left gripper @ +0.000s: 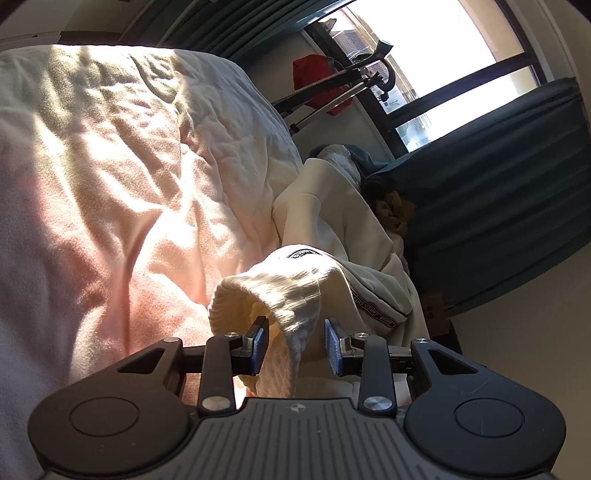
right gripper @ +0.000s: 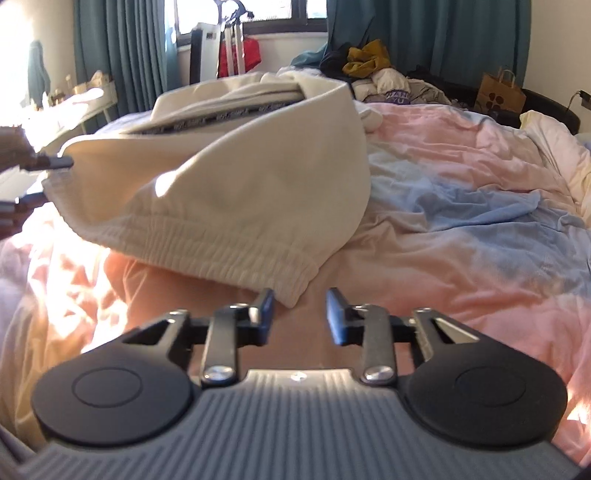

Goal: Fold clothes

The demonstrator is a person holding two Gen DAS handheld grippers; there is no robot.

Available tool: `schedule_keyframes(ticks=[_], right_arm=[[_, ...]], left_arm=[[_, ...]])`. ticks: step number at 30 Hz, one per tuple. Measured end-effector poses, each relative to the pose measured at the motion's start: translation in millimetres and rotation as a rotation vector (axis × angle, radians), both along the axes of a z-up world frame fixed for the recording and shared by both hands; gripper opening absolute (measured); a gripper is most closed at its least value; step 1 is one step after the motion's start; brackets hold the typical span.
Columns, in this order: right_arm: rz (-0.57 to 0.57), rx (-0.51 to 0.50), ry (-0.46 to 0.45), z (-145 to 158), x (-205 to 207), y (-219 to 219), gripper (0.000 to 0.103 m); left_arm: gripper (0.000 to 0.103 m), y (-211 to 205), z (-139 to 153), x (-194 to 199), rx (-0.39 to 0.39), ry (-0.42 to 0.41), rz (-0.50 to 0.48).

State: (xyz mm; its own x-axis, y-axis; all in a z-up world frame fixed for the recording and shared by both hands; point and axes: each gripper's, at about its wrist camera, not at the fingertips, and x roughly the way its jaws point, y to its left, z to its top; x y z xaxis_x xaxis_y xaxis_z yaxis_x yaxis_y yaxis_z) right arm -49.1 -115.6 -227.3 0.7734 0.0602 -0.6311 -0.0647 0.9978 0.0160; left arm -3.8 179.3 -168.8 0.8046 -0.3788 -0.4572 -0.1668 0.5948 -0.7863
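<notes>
A cream sweatshirt point(right gripper: 236, 177) with a ribbed hem lies on the bed, partly lifted at its left side. In the left wrist view its ribbed hem point(left gripper: 280, 295) drapes between my left gripper's point(left gripper: 297, 341) fingers, which stand apart, open around the fabric. The left gripper's fingers point(right gripper: 51, 162) also show at the left edge of the right wrist view, at the hem's corner. My right gripper point(right gripper: 300, 314) is open and empty, just in front of the hem's near right corner point(right gripper: 291, 291), above the bedspread.
The bed has a rumpled pink and blue bedspread point(right gripper: 461, 236). A pile of other clothes point(right gripper: 373, 74) lies at the far end. A paper bag point(right gripper: 500, 92), teal curtains point(right gripper: 424, 33), a window and a red bag point(right gripper: 240, 55) stand behind.
</notes>
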Motion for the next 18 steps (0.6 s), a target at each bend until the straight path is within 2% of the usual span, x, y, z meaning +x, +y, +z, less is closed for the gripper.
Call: schedule_keyframes(ticks=[1, 8, 11, 12, 13, 16, 18], right_arm=[[0.014, -0.024, 0.004, -2.8, 1.7, 5.3, 0.048], [-0.045, -0.037, 0.027, -29.6, 32.0, 13.5, 0.048], [-0.081, 0.016, -0.015, -29.5, 37.6, 8.1, 0.047], [-0.088, 0.026, -0.037, -26.9, 35.9, 7.6, 0.041], [-0.094, 0.036, -0.060, -24.3, 34.0, 7.1, 0.026], [-0.119, 0.018, -0.164, -8.9, 22.6, 7.5, 0.019], [-0.120, 0.001, -0.276, 6.6, 9.8, 9.6, 0.017]], left_arm=[[0.033, 1.0, -2.1, 1.6, -0.016, 0.001, -0.001], [0.032, 5.2, -7.0, 11.7, -0.103, -0.028, 0.026], [0.030, 4.7, -8.9, 15.3, -0.147, -0.042, 0.012], [0.030, 4.3, -9.4, 15.5, -0.161, -0.044, 0.007], [0.030, 4.4, -10.0, 15.9, -0.175, -0.045, 0.007], [0.030, 4.6, -10.6, 15.5, -0.210, -0.051, 0.005], [0.030, 4.7, -10.6, 14.8, -0.232, -0.056, 0.004]])
